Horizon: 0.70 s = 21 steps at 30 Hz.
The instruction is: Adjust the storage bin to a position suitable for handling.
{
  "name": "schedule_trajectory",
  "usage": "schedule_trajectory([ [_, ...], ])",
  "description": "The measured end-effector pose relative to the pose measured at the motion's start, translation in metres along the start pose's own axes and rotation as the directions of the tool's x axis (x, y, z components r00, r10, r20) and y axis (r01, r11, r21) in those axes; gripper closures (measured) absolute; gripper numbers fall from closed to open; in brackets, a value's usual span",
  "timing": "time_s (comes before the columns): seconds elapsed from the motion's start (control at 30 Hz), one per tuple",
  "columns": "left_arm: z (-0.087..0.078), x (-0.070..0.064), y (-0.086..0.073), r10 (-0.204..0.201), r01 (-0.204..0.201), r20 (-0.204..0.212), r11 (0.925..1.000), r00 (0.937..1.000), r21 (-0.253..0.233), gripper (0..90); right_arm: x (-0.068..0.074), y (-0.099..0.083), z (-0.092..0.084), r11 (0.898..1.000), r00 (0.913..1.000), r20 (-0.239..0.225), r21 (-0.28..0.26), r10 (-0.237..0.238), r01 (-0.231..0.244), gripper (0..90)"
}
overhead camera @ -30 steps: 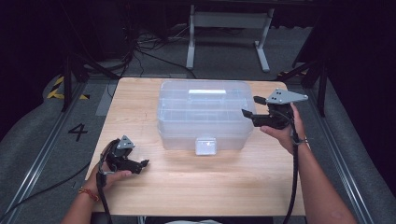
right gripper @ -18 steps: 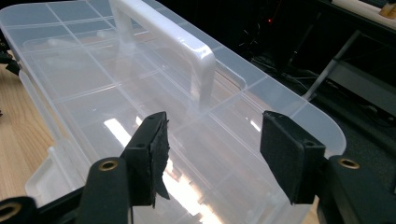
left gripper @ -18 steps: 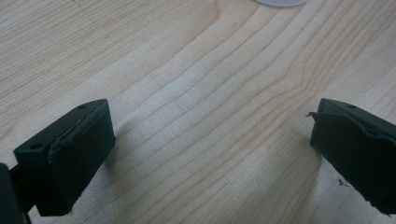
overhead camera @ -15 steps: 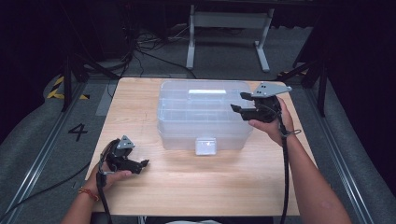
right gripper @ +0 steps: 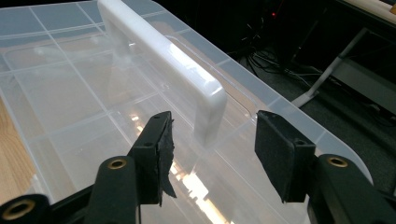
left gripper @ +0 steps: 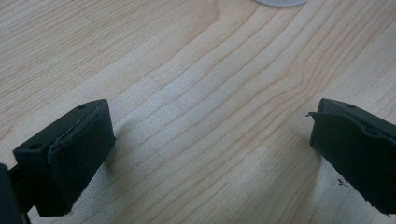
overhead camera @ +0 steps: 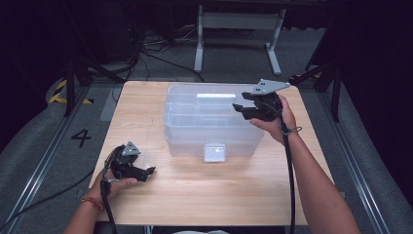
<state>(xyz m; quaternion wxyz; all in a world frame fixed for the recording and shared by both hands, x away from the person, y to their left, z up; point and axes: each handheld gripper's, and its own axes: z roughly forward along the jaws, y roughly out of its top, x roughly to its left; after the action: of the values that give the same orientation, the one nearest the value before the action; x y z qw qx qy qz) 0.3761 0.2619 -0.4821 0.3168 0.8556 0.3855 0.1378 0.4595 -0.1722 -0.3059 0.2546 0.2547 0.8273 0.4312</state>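
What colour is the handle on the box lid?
White handle, on a clear plastic box; the right gripper view shows it best.

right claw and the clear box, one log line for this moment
right claw: open, over box lid, facing white handle | left claw: open, low over table | clear box: closed

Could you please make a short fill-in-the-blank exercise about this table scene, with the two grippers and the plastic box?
1. The right gripper has its jaws ____ on either side of the white handle.
2. The handle sits on the lid of a clear plastic ____.
3. The left gripper is held low over the bare wooden ____.

Missing words: open; box; table
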Motion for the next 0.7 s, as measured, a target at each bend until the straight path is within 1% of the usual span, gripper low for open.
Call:
schedule_trajectory([
  [0.17, 0.000, 0.000, 0.000, 0.002, -0.002, -0.002, 1.0000, 1.0000, 0.000, 0.3, 0.002, 0.006, 0.008, 1.000, 1.0000, -0.003, 0.016, -0.003, 0.003, 48.4],
  [0.23, 0.000, 0.000, 0.000, 0.000, 0.000, 0.000, 1.0000, 1.0000, 0.000, 0.3, 0.002, 0.008, 0.011, 1.000, 1.0000, -0.002, 0.015, -0.005, 0.005, 50.2],
  [0.33, 0.000, 0.000, 0.000, 0.005, -0.005, -0.006, 1.0000, 1.0000, -0.001, 0.3, 0.003, 0.011, 0.013, 1.000, 0.9998, -0.008, 0.024, -0.019, 0.019, 51.5],
  [0.37, 0.000, 0.000, 0.000, -0.001, 0.001, -0.003, 1.0000, 1.0000, 0.001, 0.3, 0.004, 0.011, 0.014, 0.999, 0.9998, -0.006, 0.026, -0.020, 0.020, 52.3],
  [0.5, 0.000, 0.000, 0.000, 0.000, 0.000, -0.003, 1.0000, 1.0000, 0.001, 0.3, 0.003, 0.012, 0.016, 0.999, 0.9995, -0.010, 0.043, -0.029, 0.030, 57.9],
  [0.57, 0.000, 0.000, 0.000, 0.002, -0.002, -0.003, 1.0000, 1.0000, 0.000, 0.3, 0.003, 0.013, 0.018, 0.998, 0.9995, -0.004, 0.060, -0.033, 0.033, 60.3],
  [0.6, 0.000, 0.000, 0.000, 0.005, -0.005, -0.006, 1.0000, 1.0000, 0.000, 0.3, 0.002, 0.013, 0.019, 0.997, 0.9993, 0.008, 0.075, -0.036, 0.036, 61.4],
  [0.63, 0.000, 0.000, 0.000, 0.001, -0.001, -0.002, 1.0000, 1.0000, 0.000, 0.3, 0.002, 0.014, 0.020, 0.996, 0.9994, 0.007, 0.082, -0.035, 0.034, 63.0],
  [0.7, 0.000, 0.000, 0.000, 0.000, 0.000, -0.001, 1.0000, 1.0000, 0.001, 0.3, 0.002, 0.015, 0.021, 0.995, 0.9989, 0.009, 0.092, -0.046, 0.045, 66.3],
])
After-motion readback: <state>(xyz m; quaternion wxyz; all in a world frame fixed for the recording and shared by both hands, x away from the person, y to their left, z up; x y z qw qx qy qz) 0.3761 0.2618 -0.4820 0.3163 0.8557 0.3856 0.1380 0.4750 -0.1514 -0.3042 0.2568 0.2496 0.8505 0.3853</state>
